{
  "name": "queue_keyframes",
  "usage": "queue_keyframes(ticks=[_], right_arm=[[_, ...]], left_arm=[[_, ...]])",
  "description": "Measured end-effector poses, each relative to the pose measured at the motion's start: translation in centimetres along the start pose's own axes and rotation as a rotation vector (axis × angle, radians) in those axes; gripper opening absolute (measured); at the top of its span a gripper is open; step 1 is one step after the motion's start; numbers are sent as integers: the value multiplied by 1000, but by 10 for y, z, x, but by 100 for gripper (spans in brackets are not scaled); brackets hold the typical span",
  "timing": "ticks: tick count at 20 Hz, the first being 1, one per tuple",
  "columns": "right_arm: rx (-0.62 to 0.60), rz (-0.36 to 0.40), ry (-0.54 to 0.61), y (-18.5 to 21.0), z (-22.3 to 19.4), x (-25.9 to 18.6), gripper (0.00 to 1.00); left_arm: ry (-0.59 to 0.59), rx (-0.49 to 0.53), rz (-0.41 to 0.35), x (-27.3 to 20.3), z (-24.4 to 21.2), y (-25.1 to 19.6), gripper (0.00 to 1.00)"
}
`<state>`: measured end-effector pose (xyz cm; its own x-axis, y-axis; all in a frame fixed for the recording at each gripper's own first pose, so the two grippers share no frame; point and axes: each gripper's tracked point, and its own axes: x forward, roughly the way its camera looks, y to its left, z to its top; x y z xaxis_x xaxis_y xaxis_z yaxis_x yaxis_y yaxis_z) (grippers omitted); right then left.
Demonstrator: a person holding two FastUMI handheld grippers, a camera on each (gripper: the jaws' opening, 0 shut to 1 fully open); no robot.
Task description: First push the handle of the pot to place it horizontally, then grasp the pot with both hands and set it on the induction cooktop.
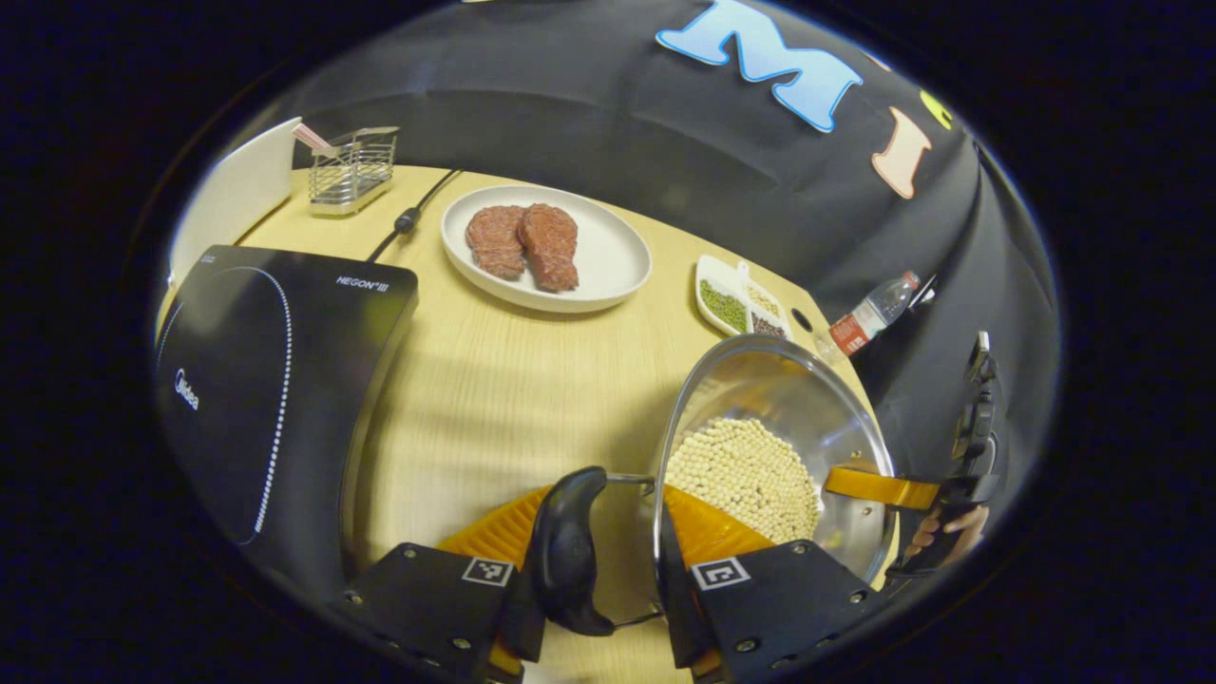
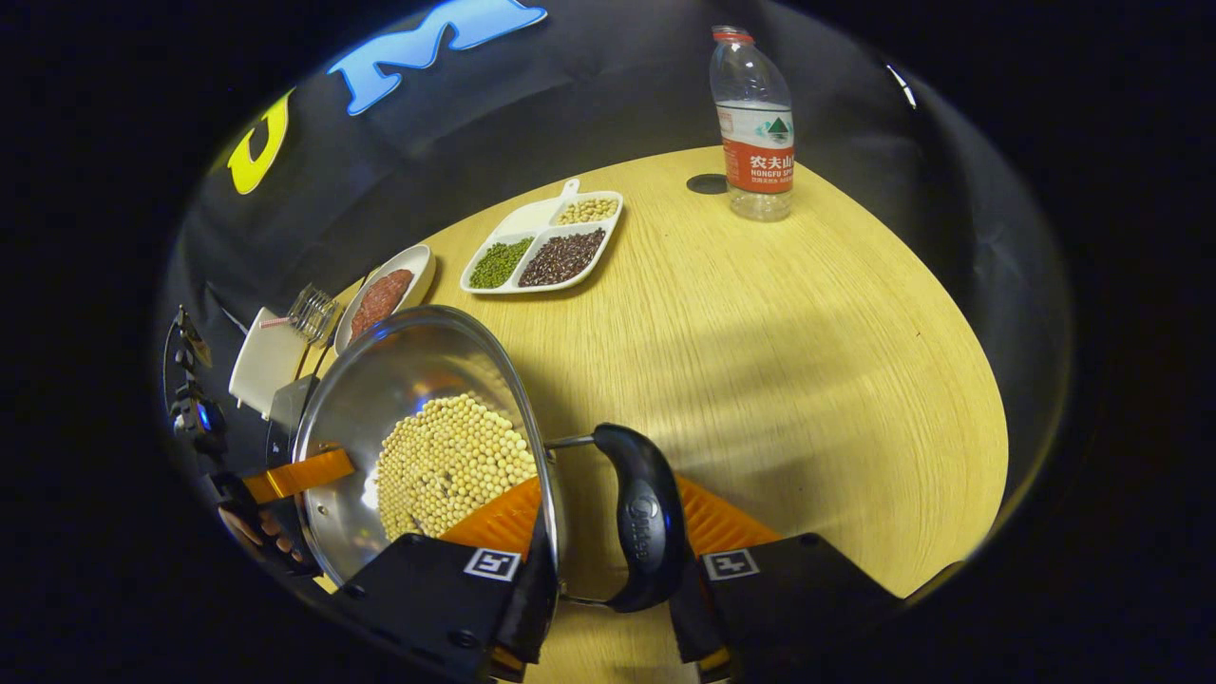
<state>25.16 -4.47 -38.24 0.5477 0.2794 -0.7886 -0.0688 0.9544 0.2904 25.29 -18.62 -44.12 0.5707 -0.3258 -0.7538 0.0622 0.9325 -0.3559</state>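
In the left gripper view, the induction cooktop (image 1: 275,380) is seen lying flat at the left of the wooden table (image 1: 494,380), with a wire rack (image 1: 353,169) at the far left corner and a plate of meat (image 1: 546,247) beyond the middle. To the right of the cooktop, near the camera, the pot (image 1: 774,446), filled with pale beans, is tilted and held between both tools. The left gripper (image 1: 594,570) is clenched about the pot's black side handle (image 1: 567,551), one finger on each side of it, though it cannot be told whether both pads actually press. At the far rim, the other tool's orange finger (image 1: 879,488) is seen hooked at the pot's edge, with a hand (image 1: 950,532) behind it.

In the right gripper view, the pot (image 2: 427,437) lies at the left, the right gripper (image 2: 608,570) straddles the opposite black handle (image 2: 646,518) and the rim, and a divided dish of grains (image 2: 543,247) and a water bottle (image 2: 755,123) stand far off on the table.

The carry to the cooktop is judged to be the step in hand. It would be done well if both handles were kept level, so the beans are not spilled over the lower rim. The two tools should be moved together at one pace. The pot should be lowered squarely within the cooktop's dotted ring before either grip is loosened.
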Motion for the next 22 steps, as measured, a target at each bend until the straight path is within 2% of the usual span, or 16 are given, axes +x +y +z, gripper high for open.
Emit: queue_keyframes(ticks=[1,2,3,6,10,11,12,14,17,18,19,21,22], right_arm=[[-19,-1,2,-2,-2,-2,51],[-13,0,6,-2,-6,-6,51],[7,3,11,-1,-12,-11,54],[1,-7,19,3,-25,-33,51],[2,-14,12,9,-40,-71,54],[1,-15,13,12,-46,-82,51],[5,-15,13,15,-50,-93,54],[7,-18,8,22,-58,-113,51],[5,-22,12,37,-69,-138,54],[5,-22,10,43,-73,-146,51],[4,-22,4,50,-76,-154,54],[0,-18,-6,64,-79,-167,51],[-1,-14,-11,70,-81,-172,54]], left_arm=[[15,8,5,0,-3,-1,53],[19,18,7,-5,-4,-1,56],[16,20,4,-10,-4,-2,49],[7,39,5,-32,-7,-7,52],[14,45,-7,-76,-21,-17,52],[7,52,-9,-88,-23,-19,48],[1,49,-13,-100,-25,-21,51],[-4,39,-18,-122,-31,-23,55],[-15,44,-17,-153,-31,-20,52],[-19,40,-18,-163,-31,-18,55],[-24,38,-20,-178,-33,-18,51],[-37,36,-21,-199,-31,-11,51],[-45,35,-22,-208,-31,-8,55]])
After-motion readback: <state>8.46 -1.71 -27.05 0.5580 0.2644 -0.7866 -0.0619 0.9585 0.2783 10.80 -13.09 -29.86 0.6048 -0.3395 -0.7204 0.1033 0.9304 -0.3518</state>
